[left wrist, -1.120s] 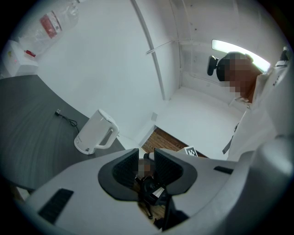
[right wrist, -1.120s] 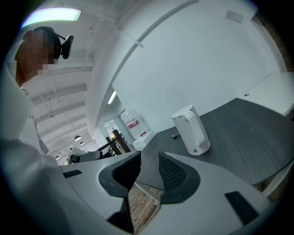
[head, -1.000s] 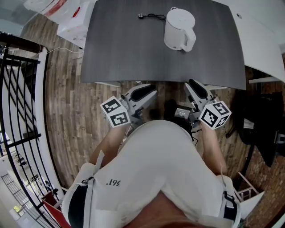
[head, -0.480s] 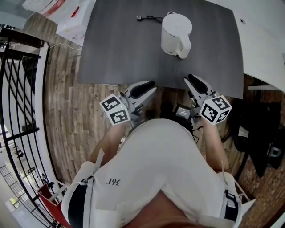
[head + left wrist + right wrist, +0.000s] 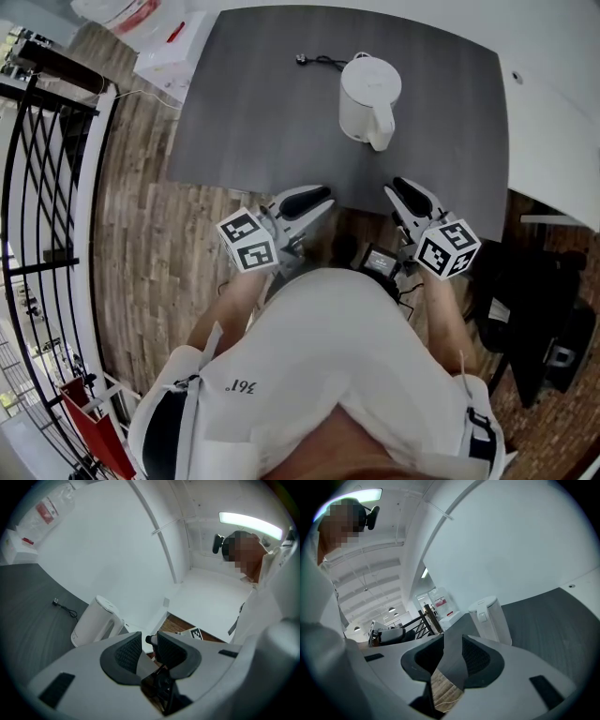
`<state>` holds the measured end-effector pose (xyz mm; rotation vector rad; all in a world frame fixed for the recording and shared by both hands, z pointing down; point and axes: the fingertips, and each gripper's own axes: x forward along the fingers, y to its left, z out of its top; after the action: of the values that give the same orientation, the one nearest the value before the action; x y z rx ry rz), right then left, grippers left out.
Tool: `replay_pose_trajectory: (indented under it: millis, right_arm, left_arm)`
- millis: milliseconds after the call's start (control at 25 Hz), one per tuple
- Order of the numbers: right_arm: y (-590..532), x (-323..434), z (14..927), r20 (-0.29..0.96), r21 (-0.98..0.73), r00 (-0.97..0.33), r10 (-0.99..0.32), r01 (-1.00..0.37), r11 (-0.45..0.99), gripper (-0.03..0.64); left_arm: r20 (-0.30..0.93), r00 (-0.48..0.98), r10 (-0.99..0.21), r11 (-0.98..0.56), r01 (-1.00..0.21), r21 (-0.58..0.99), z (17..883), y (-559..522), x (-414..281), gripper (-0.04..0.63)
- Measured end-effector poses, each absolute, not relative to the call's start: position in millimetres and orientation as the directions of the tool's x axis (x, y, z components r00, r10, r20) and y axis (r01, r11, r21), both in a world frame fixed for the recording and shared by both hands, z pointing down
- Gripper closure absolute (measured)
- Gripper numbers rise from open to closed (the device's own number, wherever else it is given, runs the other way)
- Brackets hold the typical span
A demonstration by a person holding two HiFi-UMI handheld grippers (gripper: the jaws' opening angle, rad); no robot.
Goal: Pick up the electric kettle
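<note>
Left tongs (image 5: pixel 317 194) and right tongs (image 5: pixel 397 187) gape empty at the desk (image 5: pixel 253 122) edge, kettle (image 5: pixel 366 94) well ahead of them

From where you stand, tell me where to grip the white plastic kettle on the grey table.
Probably grip the white plastic kettle by its loop handle, coming from the near table edge with the right gripper: the kettle stands upright, handle facing you.

White kettle (image 5: pixel 368 94), dark grey table (image 5: pixel 253 122)
</note>
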<state>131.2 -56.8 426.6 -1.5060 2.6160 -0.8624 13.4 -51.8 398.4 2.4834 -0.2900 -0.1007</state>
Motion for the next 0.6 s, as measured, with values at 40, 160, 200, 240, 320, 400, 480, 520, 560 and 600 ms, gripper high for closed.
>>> replay_pose_trajectory:
  millis: [40,160,200,240,320,400,480,520,560,600]
  right_arm:
    - [-57.5,132.6,426.9,0.263,-0.454,-0.543,-0.797,-0.799,0.395,0.514]
    - [-59.9,133.6,425.6,0.258,-0.448,-0.548,-0.796,-0.797,0.404,0.514]
    - [-60.2,132.5,424.7,0.256,-0.445,-0.549,-0.796,-0.798,0.407,0.514]
    - [-60.3,131.1,423.7,0.255,-0.439,-0.550,-0.795,-0.799,0.411,0.514]
    - [-61.4,128.9,422.3,0.256,-0.425,-0.546,-0.798,-0.805,0.414,0.514]
    - [-62.8,127.7,421.5,0.256,-0.423,-0.536,-0.804,-0.810,0.406,0.514]
    - [-64.1,125.1,420.8,0.257,-0.419,-0.527,-0.810,-0.816,0.398,0.514]
    - [-64.7,123.5,420.3,0.258,-0.415,-0.522,-0.813,-0.820,0.395,0.514]
    - [-65.4,122.0,419.5,0.258,-0.412,-0.518,-0.816,-0.823,0.392,0.514]
    - [-66.3,120.9,418.7,0.258,-0.407,-0.514,-0.818,-0.826,0.390,0.514]
  left_arm:
    - [-0.001,0.972,-0.234,-0.780,-0.187,0.597,398.6,-52.4,14.9,0.509]
    - [0.005,0.970,-0.244,-0.778,-0.199,0.595,396.7,-55.1,15.8,0.509]
    - [0.008,0.970,-0.245,-0.777,-0.201,0.597,396.6,-55.1,15.0,0.509]
    - [0.010,0.970,-0.243,-0.776,-0.200,0.598,397.4,-55.2,14.1,0.509]
    - [0.007,0.972,-0.233,-0.782,-0.191,0.593,398.7,-57.9,13.1,0.509]
    - [0.003,0.975,-0.220,-0.789,-0.180,0.587,396.8,-61.4,13.4,0.509]
    - [0.002,0.979,-0.203,-0.797,-0.166,0.581,395.2,-64.4,12.3,0.509]
    - [0.005,0.981,-0.194,-0.800,-0.161,0.578,395.1,-65.8,11.1,0.509]
    - [0.009,0.982,-0.187,-0.803,-0.158,0.574,395.3,-67.0,9.7,0.509]
    - [0.014,0.983,-0.181,-0.805,-0.157,0.572,395.8,-68.3,8.3,0.509]
